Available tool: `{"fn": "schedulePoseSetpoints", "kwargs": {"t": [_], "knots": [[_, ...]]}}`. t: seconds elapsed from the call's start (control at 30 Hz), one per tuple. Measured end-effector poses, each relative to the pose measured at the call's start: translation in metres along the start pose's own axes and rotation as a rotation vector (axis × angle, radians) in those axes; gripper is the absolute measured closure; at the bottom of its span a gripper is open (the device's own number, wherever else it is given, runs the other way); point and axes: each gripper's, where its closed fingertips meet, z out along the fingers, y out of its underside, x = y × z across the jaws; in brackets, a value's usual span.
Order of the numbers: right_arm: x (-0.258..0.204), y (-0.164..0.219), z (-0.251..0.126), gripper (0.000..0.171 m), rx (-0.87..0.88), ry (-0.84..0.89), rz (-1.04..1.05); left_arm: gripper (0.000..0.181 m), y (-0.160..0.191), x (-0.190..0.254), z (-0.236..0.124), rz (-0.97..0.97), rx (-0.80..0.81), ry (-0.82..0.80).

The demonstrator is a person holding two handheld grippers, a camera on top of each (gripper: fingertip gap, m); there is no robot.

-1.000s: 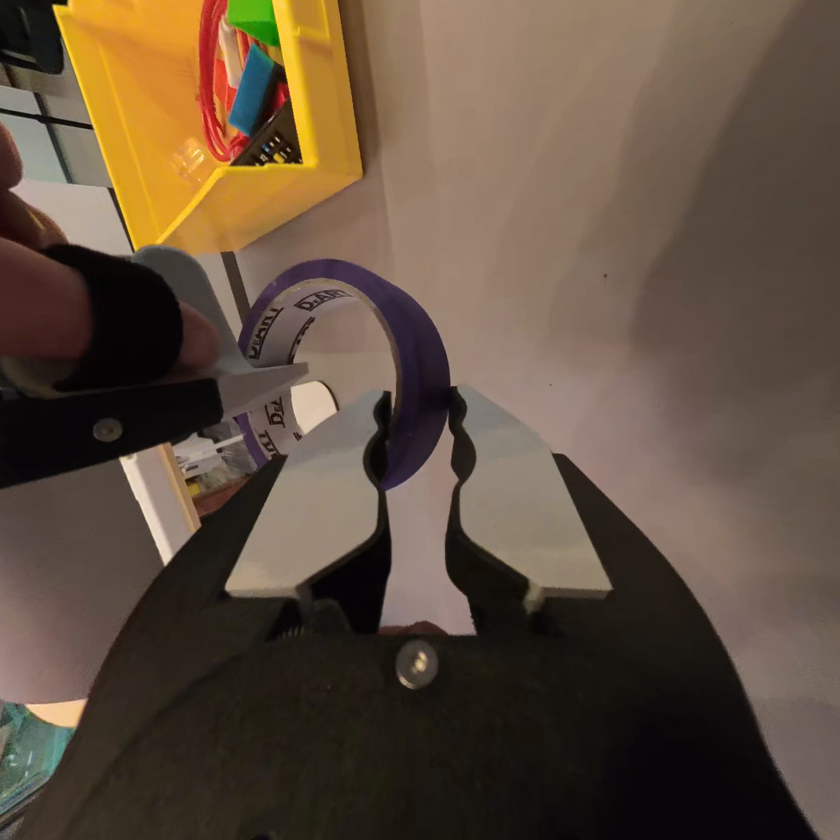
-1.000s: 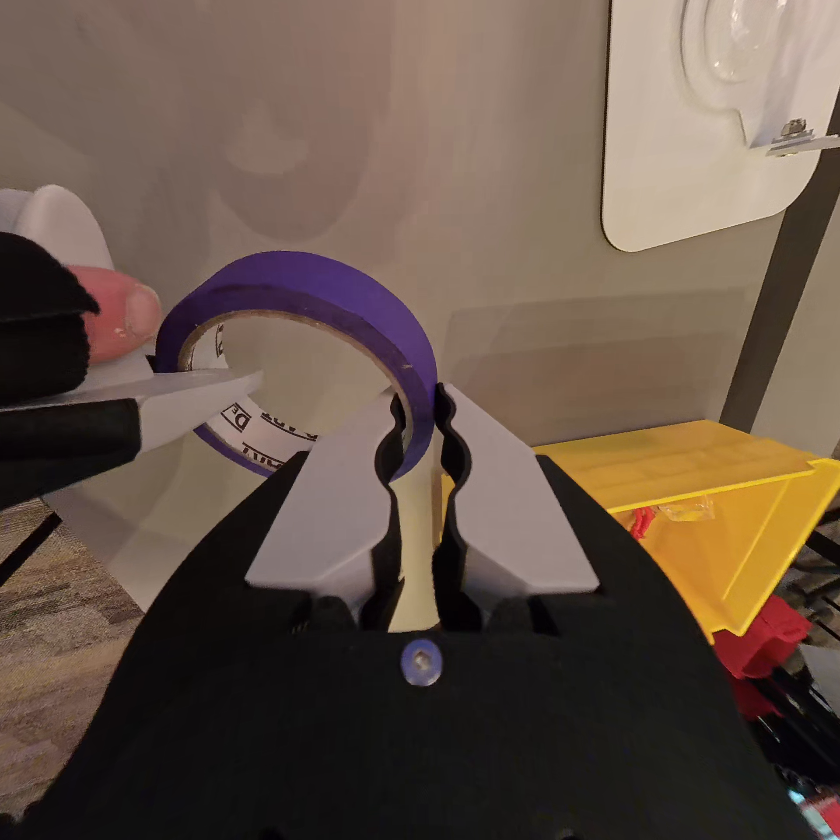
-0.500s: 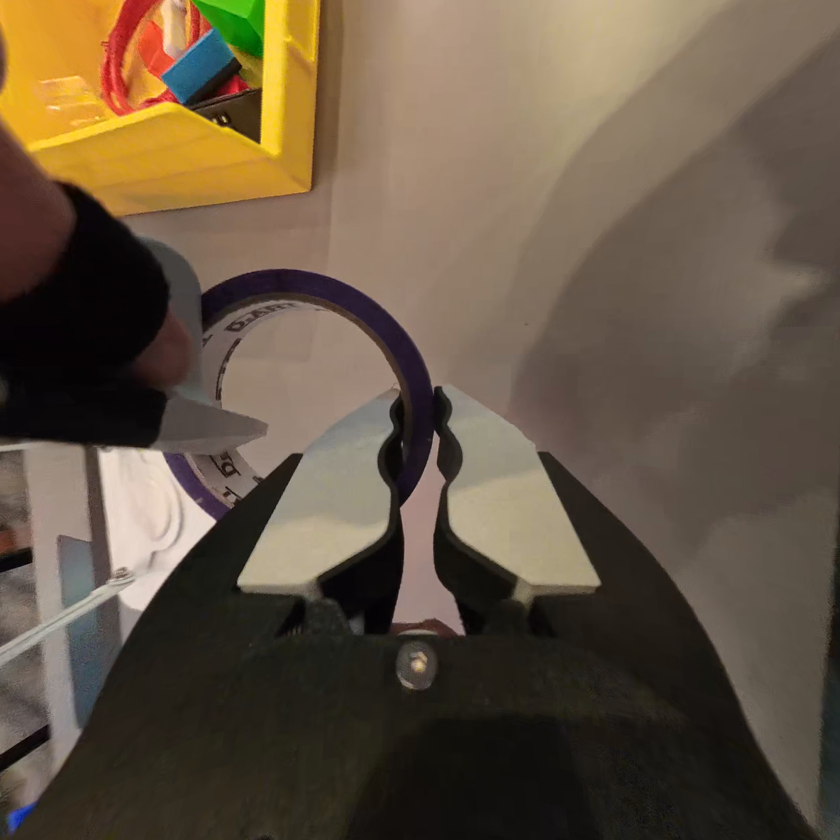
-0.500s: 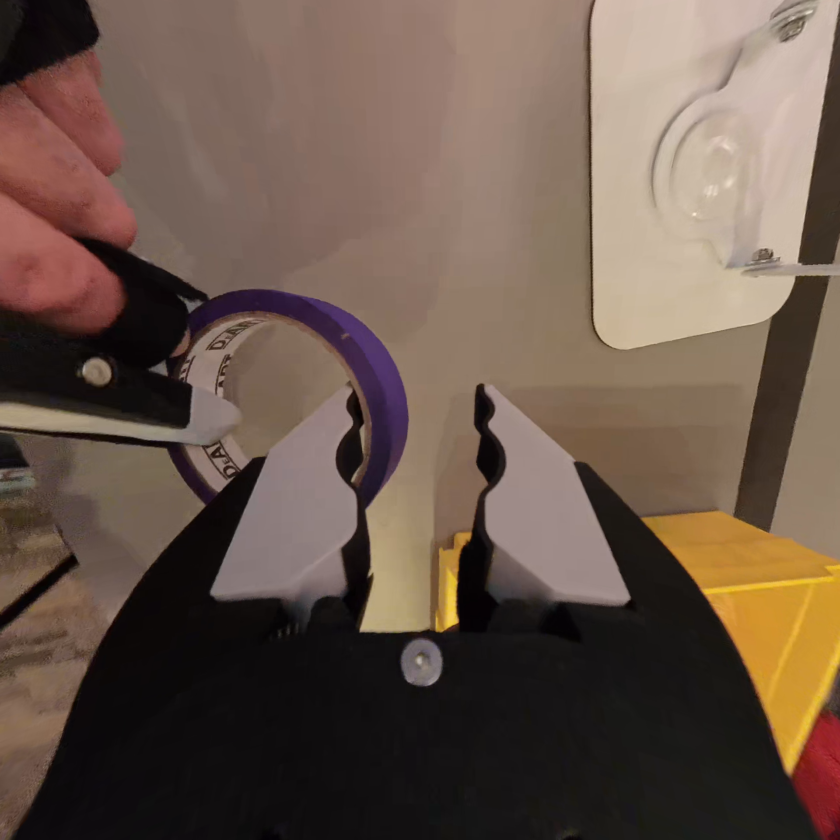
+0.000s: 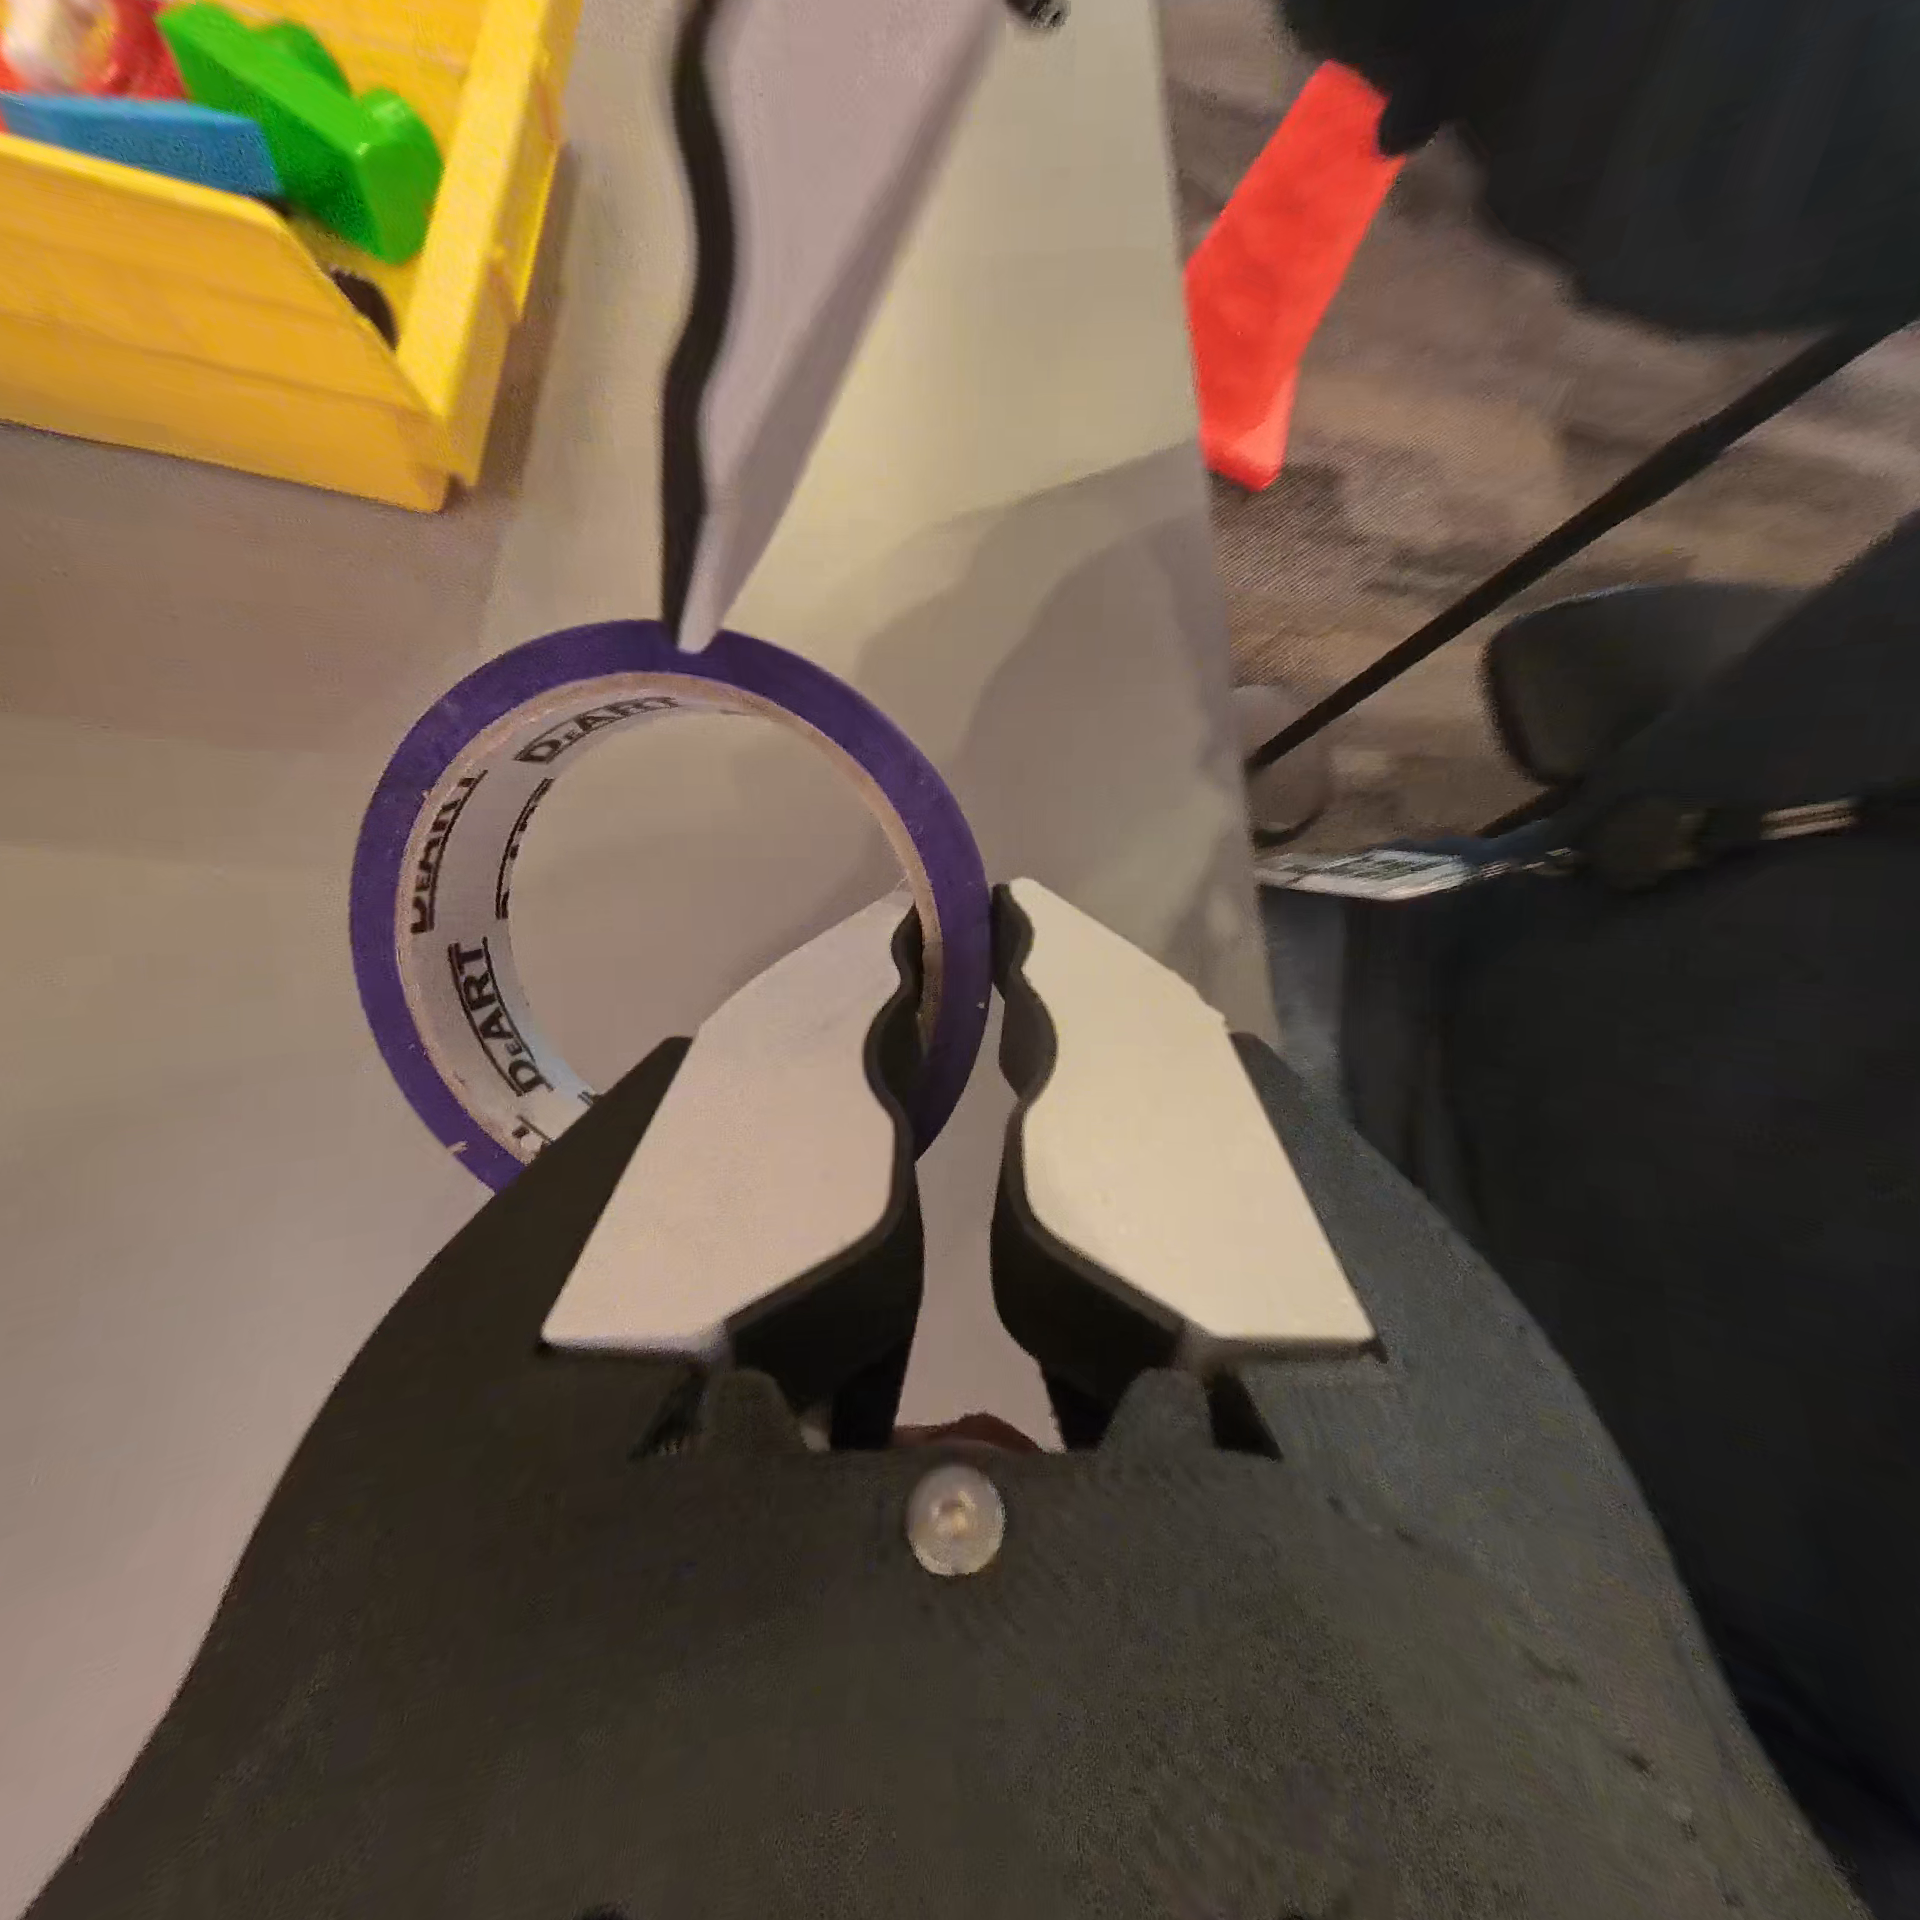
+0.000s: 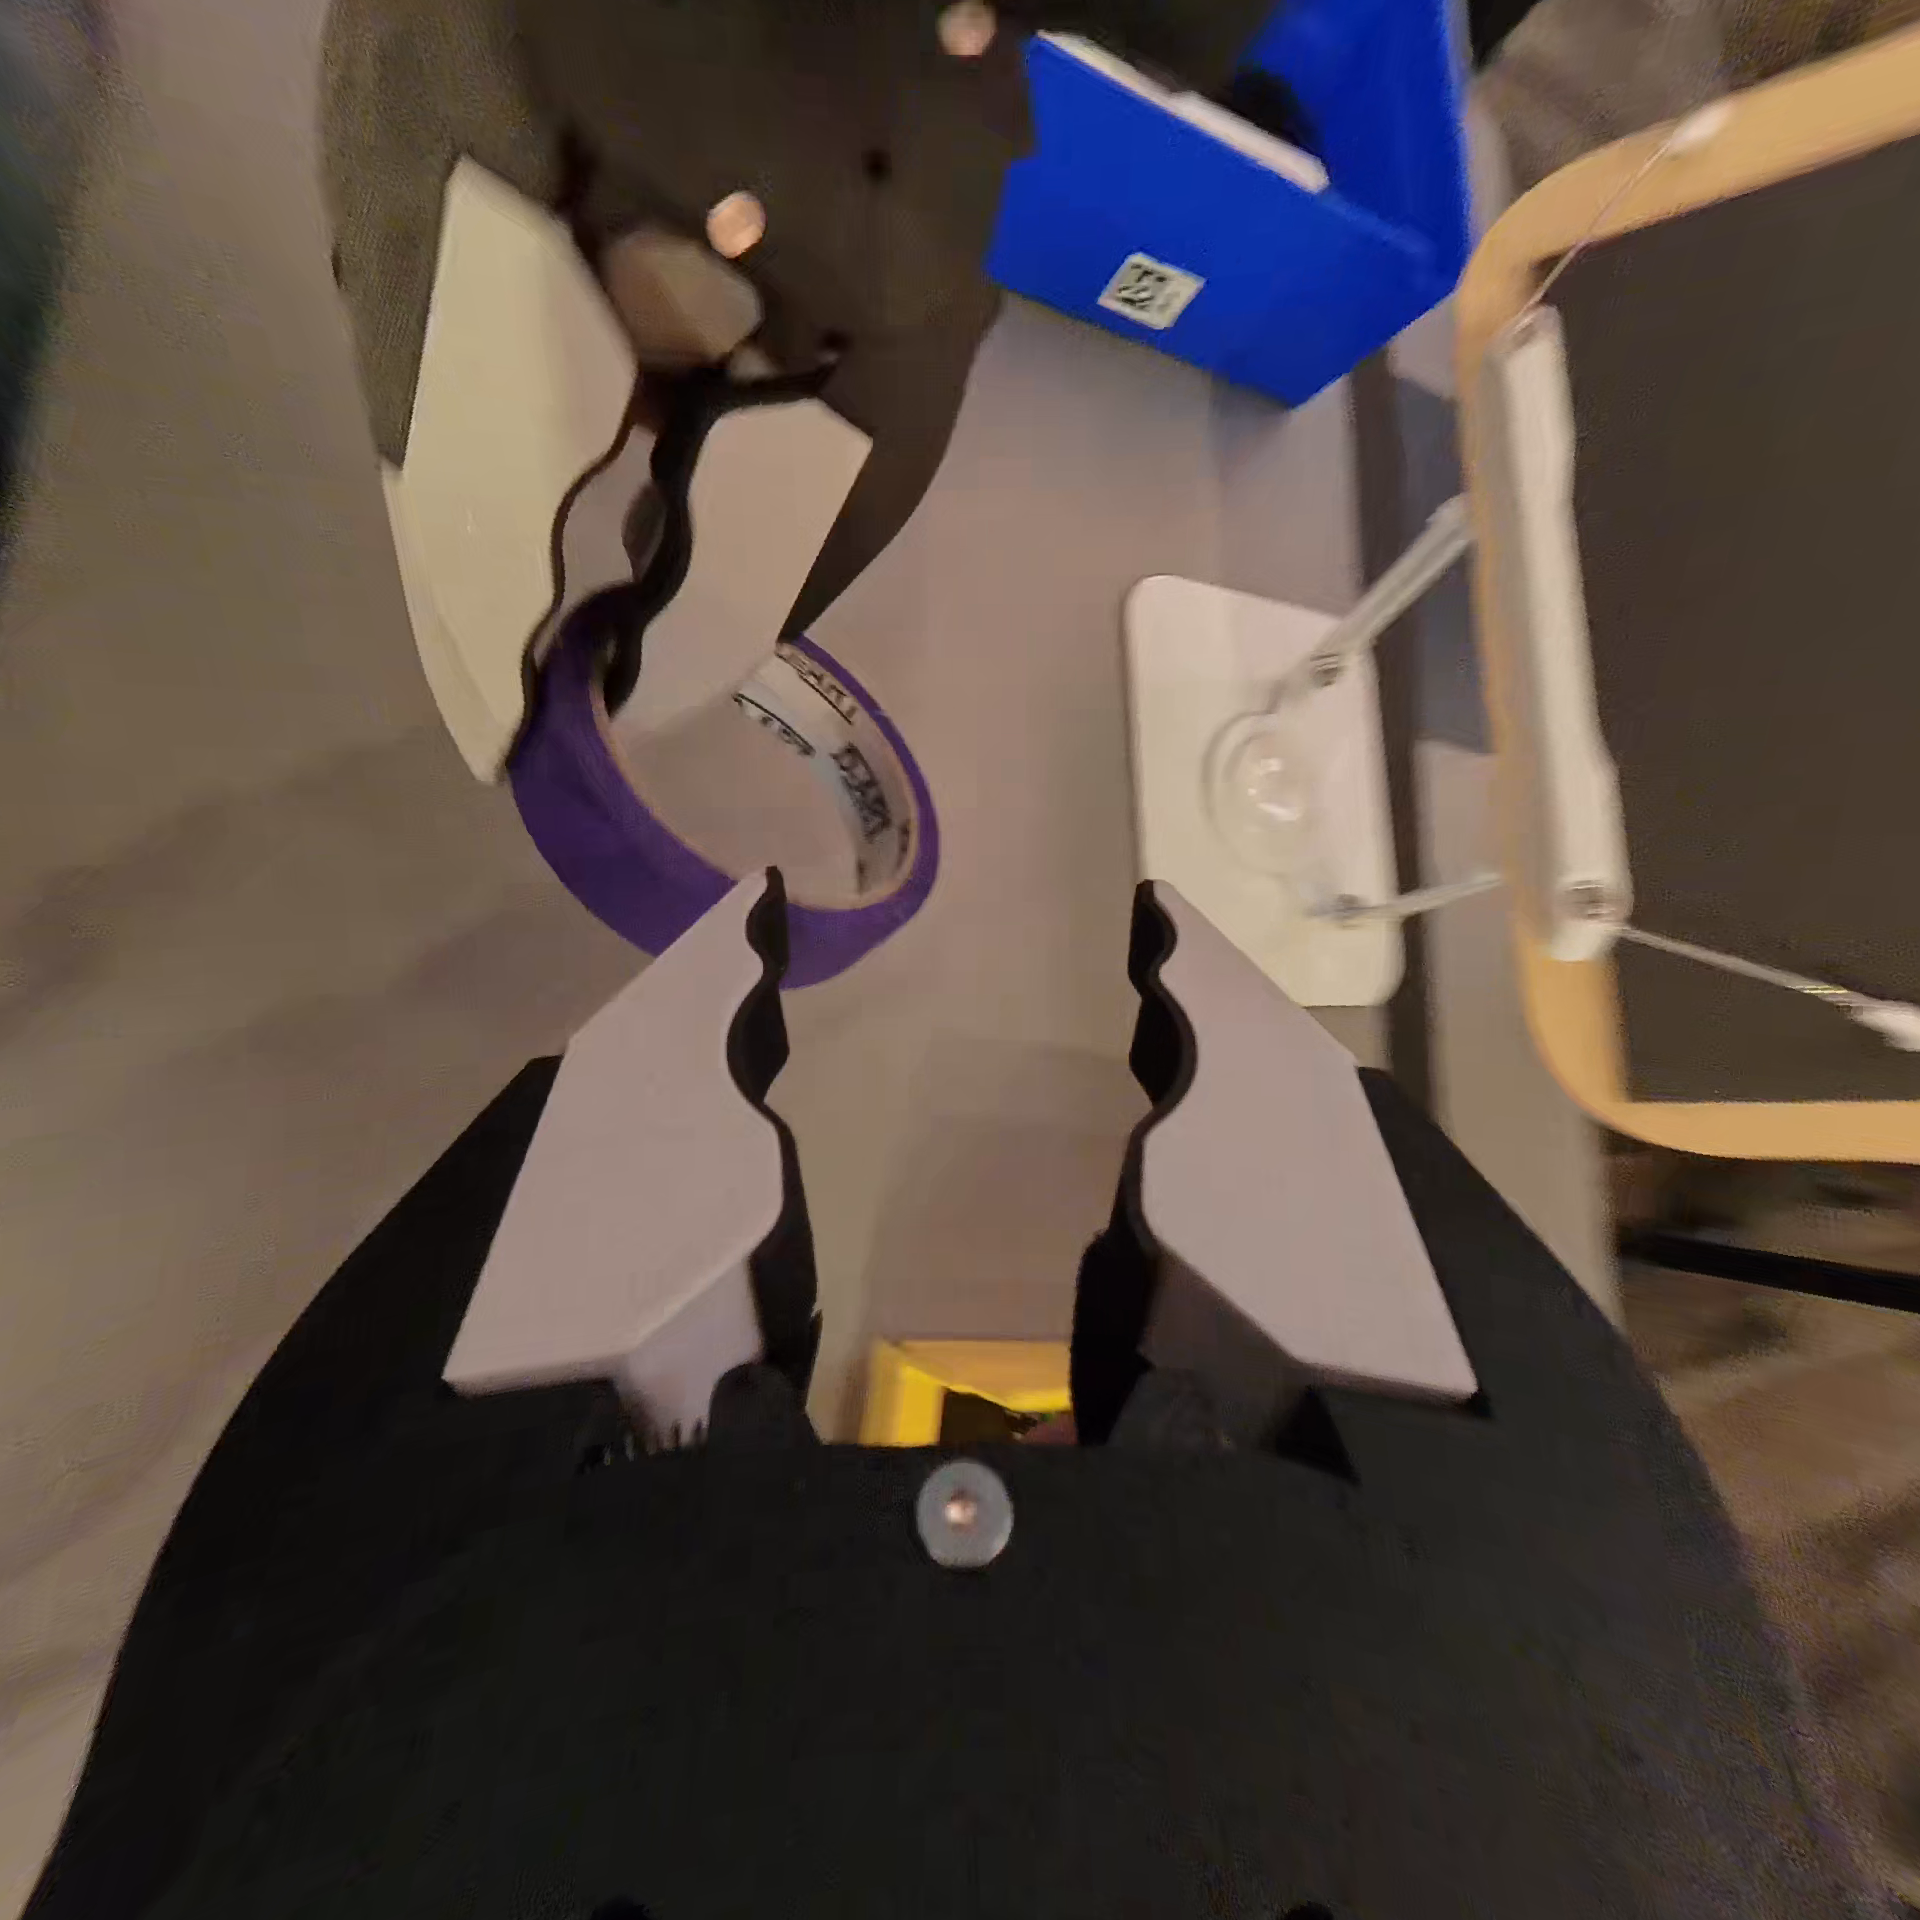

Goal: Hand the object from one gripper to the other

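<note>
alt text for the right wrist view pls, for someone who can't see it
The right gripper is open and empty in the foreground, while just beyond it the left gripper comes in from above, shut on the wall of a purple tape roll. The picture is motion-blurred.

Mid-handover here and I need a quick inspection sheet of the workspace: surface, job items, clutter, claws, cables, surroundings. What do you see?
Surface: pale grey table, bare where visible.
Job's things: purple tape roll held in the air, clamped at its rim.
Clutter: yellow bin on the table holding a green block and a blue block.
Claws: left claw shut on the tape roll; right claw open, its left fingertip close beside the roll, not gripping it.
Cables: nothing seen for certain; a thin dark line crosses at the right, too blurred to identify.
Surroundings: red item on the carpet; wooden chair frame; blue box.
</note>
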Motion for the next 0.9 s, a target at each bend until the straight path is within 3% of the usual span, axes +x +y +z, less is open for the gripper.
{"fn": "schedulePoseSetpoints", "kwargs": {"t": [0.07, 0.2, 0.33, 0.43, 0.6, 0.67, 0.73, 0.9], "knots": [[-0.012, -0.01, -0.009, 0.122, 0.043, 0.114, -0.18, 0.171, -0.007, 0.008, -0.009, -0.057, 0.06, 0.119], [-0.036, -0.017, -0.015, 0.112, 0.039, 0.222, -0.382, 0.171, -0.016, 0.006, -0.02, -0.161, 0.163, 0.237], [-0.036, -0.019, -0.009, 0.12, -0.029, 0.409, -0.521, 0.172, -0.023, 0.007, -0.027, -0.198, 0.236, 0.316], [-0.025, -0.02, -0.007, 0.144, -0.087, 0.626, -0.658, 0.171, -0.03, 0.017, -0.03, -0.198, 0.288, 0.386], [-0.023, -0.025, -0.008, 0.153, -0.075, 0.7, -0.633, 0.171, -0.034, 0.021, -0.036, -0.234, 0.346, 0.472], [-0.017, -0.02, -0.007, 0.156, -0.098, 0.665, -0.567, 0.169, -0.034, 0.016, -0.035, -0.225, 0.369, 0.436], [-0.014, -0.017, -0.007, 0.165, -0.096, 0.599, -0.478, 0.15, -0.035, 0.008, -0.035, -0.201, 0.379, 0.353], [-0.006, -0.002, -0.002, 0.165, -0.149, 0.466, -0.313, 0.129, -0.036, -0.01, -0.037, -0.047, 0.35, 0.02]]}}
